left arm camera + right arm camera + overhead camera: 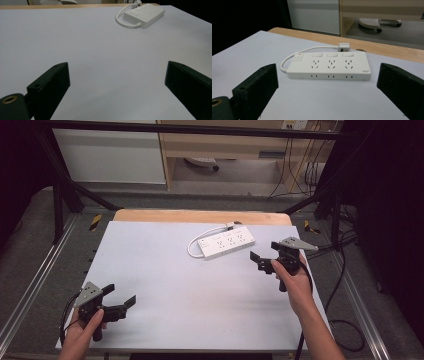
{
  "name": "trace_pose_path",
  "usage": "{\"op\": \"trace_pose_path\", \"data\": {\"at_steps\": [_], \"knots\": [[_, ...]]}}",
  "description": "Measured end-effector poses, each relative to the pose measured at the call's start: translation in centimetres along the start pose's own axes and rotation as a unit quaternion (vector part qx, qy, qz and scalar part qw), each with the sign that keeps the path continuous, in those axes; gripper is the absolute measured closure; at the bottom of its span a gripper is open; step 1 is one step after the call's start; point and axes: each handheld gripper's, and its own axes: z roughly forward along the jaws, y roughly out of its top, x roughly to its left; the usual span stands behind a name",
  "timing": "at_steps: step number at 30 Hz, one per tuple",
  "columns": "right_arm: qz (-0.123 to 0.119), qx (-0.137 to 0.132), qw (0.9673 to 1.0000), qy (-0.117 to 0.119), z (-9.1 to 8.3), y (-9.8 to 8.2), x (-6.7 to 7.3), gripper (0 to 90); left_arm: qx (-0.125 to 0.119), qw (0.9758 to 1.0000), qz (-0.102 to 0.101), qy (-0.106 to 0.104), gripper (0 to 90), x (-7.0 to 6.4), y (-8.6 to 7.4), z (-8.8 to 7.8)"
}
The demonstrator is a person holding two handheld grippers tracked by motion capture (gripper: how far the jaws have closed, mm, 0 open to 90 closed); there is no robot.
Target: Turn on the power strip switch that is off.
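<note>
Power strip (226, 243), white, three-outlet, with short looped cord (287, 60): lies flat at the far right of the grey table mat (165, 270), unheld.

Right gripper (264, 255) faces the strip's long side, jaws spread wide with nothing between them; the strip sits ahead of and between the two jaws, apart from both, apparently lined up for a grasp. Left gripper (120, 299) rests at the near left corner, jaws released and empty, well apart from the strip, seemingly in reserve.
</note>
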Motion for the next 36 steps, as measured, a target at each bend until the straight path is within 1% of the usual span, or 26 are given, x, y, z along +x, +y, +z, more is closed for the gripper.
{"op": "trace_pose_path", "data": {"at_steps": [4, 9, 14, 17, 19, 21, 26, 30, 32, 34, 36], "knots": [[-0.008, -0.002, 1.0000, -0.004, -0.9, -0.8, 0.0, 3.7, 0.001, 1.0000, -0.001, 0.000, 6.0, 0.0, 0.0, 0.0], [-0.003, -0.009, 0.9999, -0.006, -2.1, -1.7, 0.0, 3.7, 0.000, 1.0000, 0.000, 0.000, 6.0, 0.0, 0.0, 0.0], [-0.007, -0.013, 0.9998, -0.013, -3.3, -2.8, 0.0, 3.4, 0.000, 1.0000, -0.001, 0.001, 6.0, 0.0, 0.0, 0.0], [-0.009, -0.014, 0.9998, -0.015, -4.0, -3.7, -0.1, 3.2, 0.000, 1.0000, -0.001, 0.001, 6.0, 0.0, 0.0, 0.0], [-0.008, -0.011, 0.9997, -0.021, -4.4, -4.4, -0.1, 3.5, 0.000, 1.0000, 0.000, 0.002, 6.0, 0.0, 0.0, 0.0], [-0.014, -0.009, 0.9996, -0.023, -4.8, -5.4, -0.2, 3.9, -0.001, 1.0000, 0.000, 0.002, 6.0, 0.0, 0.0, -0.1], [-0.023, 0.008, 0.9993, -0.029, -5.3, -7.7, -0.3, 3.9, 0.001, 1.0000, 0.001, 0.002, 6.0, -0.1, -0.1, 0.0], [-0.026, 0.029, 0.9988, -0.029, -5.4, -9.4, -0.3, 3.7, 0.002, 1.0000, 0.001, 0.001, 6.0, -0.2, -0.1, -0.1], [-0.028, 0.042, 0.9984, -0.025, -5.3, -10.1, -0.1, 3.5, 0.001, 1.0000, 0.001, 0.001, 6.0, -0.2, -0.1, -0.1], [-0.031, 0.057, 0.9976, -0.024, -5.2, -10.8, 0.1, 3.5, 0.000, 1.0000, 0.001, 0.001, 6.0, -0.2, -0.1, -0.1], [-0.040, 0.071, 0.9965, -0.020, -5.0, -11.3, 0.3, 3.3, 0.000, 1.0000, 0.001, 0.002, 6.0, -0.2, -0.1, -0.2]]}}
